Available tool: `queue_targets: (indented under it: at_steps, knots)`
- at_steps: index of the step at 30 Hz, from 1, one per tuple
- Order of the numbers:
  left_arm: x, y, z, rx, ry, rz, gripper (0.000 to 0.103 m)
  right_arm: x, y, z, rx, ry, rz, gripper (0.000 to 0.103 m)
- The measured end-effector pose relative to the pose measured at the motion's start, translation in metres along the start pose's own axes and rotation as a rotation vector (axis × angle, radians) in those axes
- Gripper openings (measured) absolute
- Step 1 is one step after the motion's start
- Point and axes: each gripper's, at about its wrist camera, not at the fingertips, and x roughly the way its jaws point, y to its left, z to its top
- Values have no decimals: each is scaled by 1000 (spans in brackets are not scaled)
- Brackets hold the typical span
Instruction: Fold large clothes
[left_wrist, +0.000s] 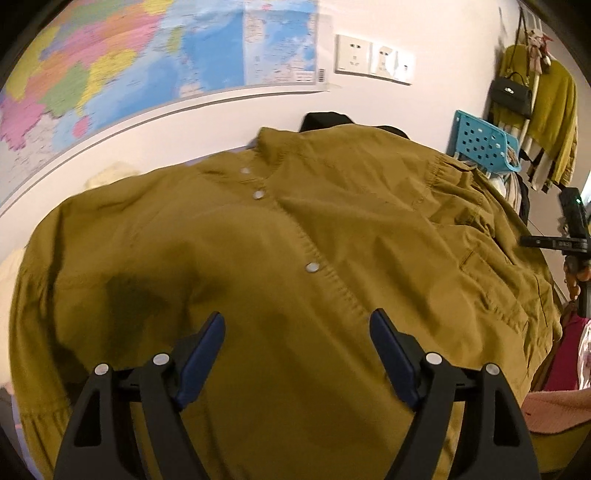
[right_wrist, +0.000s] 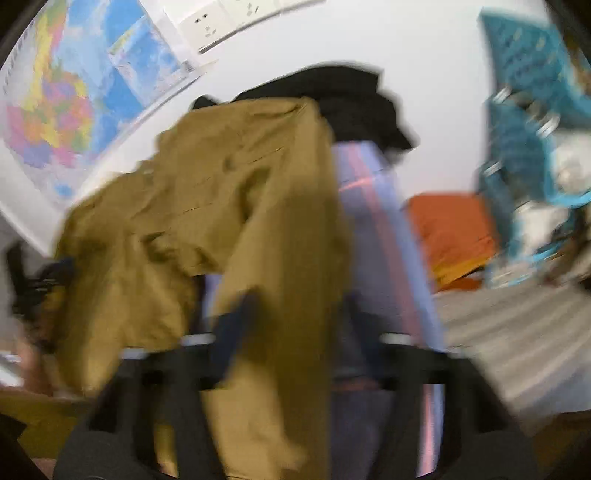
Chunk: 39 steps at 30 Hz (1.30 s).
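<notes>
— Two hand-held grippers over one mustard shirt (left_wrist: 280, 258), and it looks soft and light, likely to sag wherever it isn't held.

— Where is it lying?

— Spread button-side up over the bed, collar towards the wall with the map (left_wrist: 147, 55). The left hand-held gripper (left_wrist: 297, 332) hangs above the lower front with its jaws spread wide, nothing between them.

— And the right one?

— The right hand-held gripper (right_wrist: 295, 321) is blurred; its jaws stand fairly close, with a strip of the shirt's cloth draped between them, seemingly pinched.

— Where would you take hold?

— At a hem or side seam; thin cloth may slip, so bite a doubled edge.
</notes>
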Motion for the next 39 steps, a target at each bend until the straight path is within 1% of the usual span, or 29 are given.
queue_targets:
  at_steps: [1,2,3,5,6,8,10,12,14,15,16,17,18,19,21,22,24,25,26,27,28,30,31,33,34,35,37,38,39]
  knots:
    - [1,-3,2,6,0,-7,78,-1,2,2,-5,-10,15,15]
    - [2,-6,4,13,-1,-14,78,-7,7,8,-23,-27,36,12]
    - [3,-9,6,22,-2,-19,78,-16,11,12,-30,-46,51,12]
    - [2,-13,9,37,-8,-24,78,-46,25,25,-59,-100,95,12]
    - [1,-13,11,41,-13,-31,78,-67,38,35,-92,-132,119,12]
    - [-3,-12,16,39,-31,-49,78,-98,68,52,-153,-170,164,11]
    - [-10,-8,22,38,-59,-61,78,-115,101,69,-222,-189,202,11]
    - [-19,-4,28,39,-94,-76,78,-124,149,84,-321,-183,255,11]
    - [-30,-1,32,37,-128,-88,78,-114,192,95,-413,-148,294,12]
    - [-40,2,34,33,-156,-109,78,-106,207,95,-445,-130,312,12]
    - [-45,5,36,28,-173,-123,78,-90,231,98,-482,-92,346,12]
    - [-51,7,36,23,-187,-132,78,-76,246,98,-508,-62,372,12]
    - [-59,11,36,14,-208,-142,78,-60,263,99,-530,-31,395,12]
    - [-66,15,35,2,-224,-150,79,-34,282,98,-551,17,421,12]
    - [-73,22,32,-19,-234,-149,79,7,307,97,-570,93,459,12]
    - [-75,25,29,-25,-232,-146,79,32,315,96,-556,133,486,12]
    - [-73,28,23,-29,-215,-139,79,73,327,95,-523,201,512,12]
    - [-71,28,19,-28,-200,-136,79,91,331,92,-517,219,507,12]
    - [-68,28,15,-28,-186,-136,79,116,333,92,-485,251,495,15]
    - [-62,27,10,-29,-163,-146,79,133,332,92,-460,276,488,16]
    - [-56,25,6,-30,-138,-158,79,150,330,92,-438,302,477,18]
    - [-43,16,-3,-16,-87,-176,79,166,322,95,-405,308,433,34]
    - [-37,9,-7,-4,-64,-196,79,163,315,96,-420,294,415,49]
    - [-28,-6,-12,29,-39,-238,79,150,303,102,-422,244,414,51]
    - [-23,-12,-13,36,-32,-264,81,142,296,104,-416,228,419,52]
    - [-18,-19,-14,42,-19,-290,87,129,285,106,-411,189,415,55]
    - [-7,-40,-13,80,-1,-307,88,111,268,106,-409,126,367,59]
    - [-2,-49,-13,103,6,-312,89,101,251,106,-384,96,338,59]
    - [5,-60,-15,133,25,-312,90,99,242,106,-365,82,329,59]
